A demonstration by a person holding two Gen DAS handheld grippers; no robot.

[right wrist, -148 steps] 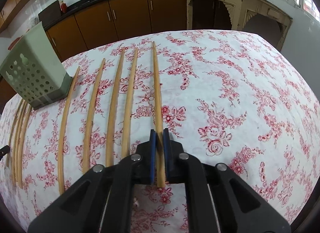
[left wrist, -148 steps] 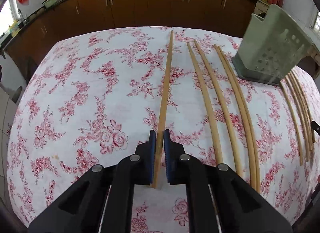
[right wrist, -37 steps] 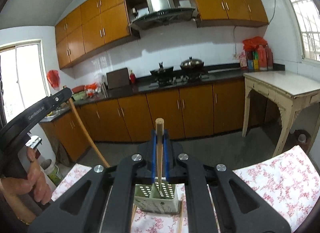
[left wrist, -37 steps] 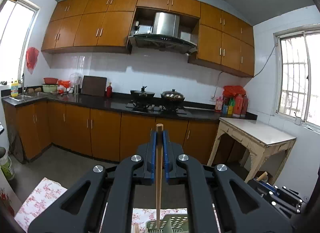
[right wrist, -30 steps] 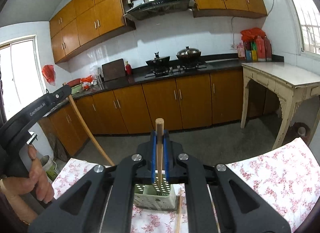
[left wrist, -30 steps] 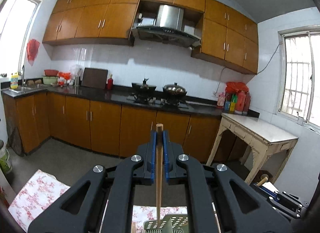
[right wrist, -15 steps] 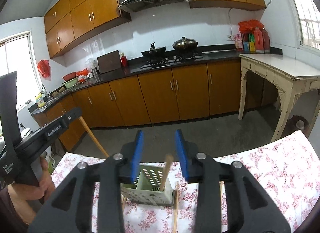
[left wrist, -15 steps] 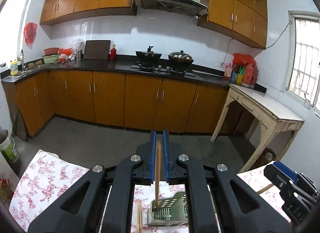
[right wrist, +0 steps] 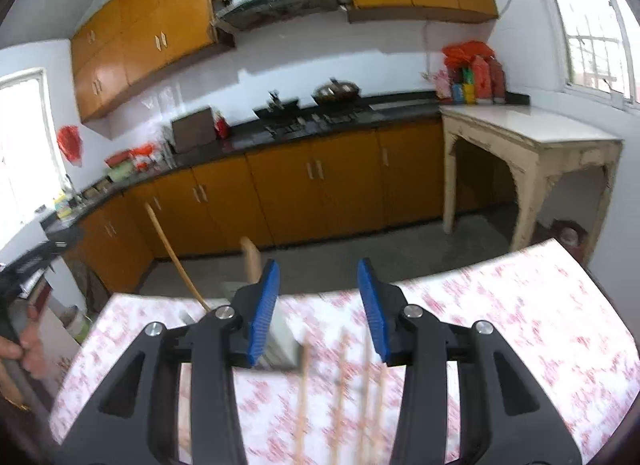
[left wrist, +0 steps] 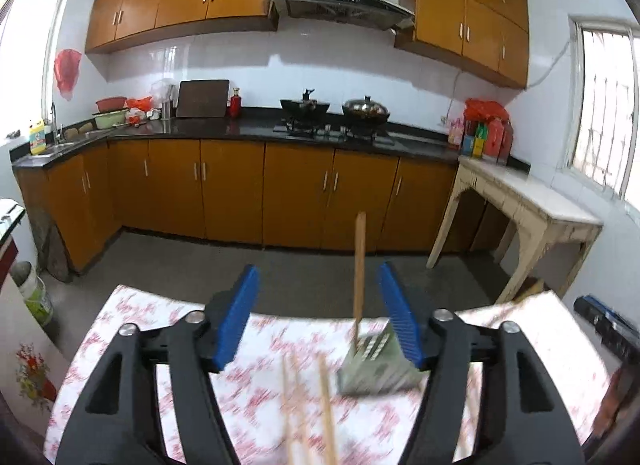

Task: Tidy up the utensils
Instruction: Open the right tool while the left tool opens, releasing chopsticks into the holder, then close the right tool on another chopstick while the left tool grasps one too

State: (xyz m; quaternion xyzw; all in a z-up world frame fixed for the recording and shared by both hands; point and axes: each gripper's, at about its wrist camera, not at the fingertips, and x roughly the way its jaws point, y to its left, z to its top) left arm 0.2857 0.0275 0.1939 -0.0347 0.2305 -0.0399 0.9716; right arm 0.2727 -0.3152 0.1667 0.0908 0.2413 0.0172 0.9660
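Chopstick [left wrist: 359, 265] upright in holder [left wrist: 376, 369], gripper [left wrist: 318, 315] apart

A desk [left wrist: 168, 329] under a white cloth printed with red roses carries the things. A pale green perforated holder [left wrist: 378, 369] stands on it toward the far edge, with chopsticks upright inside. Several loose wooden chopsticks [right wrist: 340, 385] lie flat on the cloth nearer the camera, roughly side by side, blurred.

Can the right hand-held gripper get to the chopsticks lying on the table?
Probably yes. The right hand-held gripper is open and empty, and the loose chopsticks lie bare on the flowered tablecloth just ahead of it. The green basket sits to their left.
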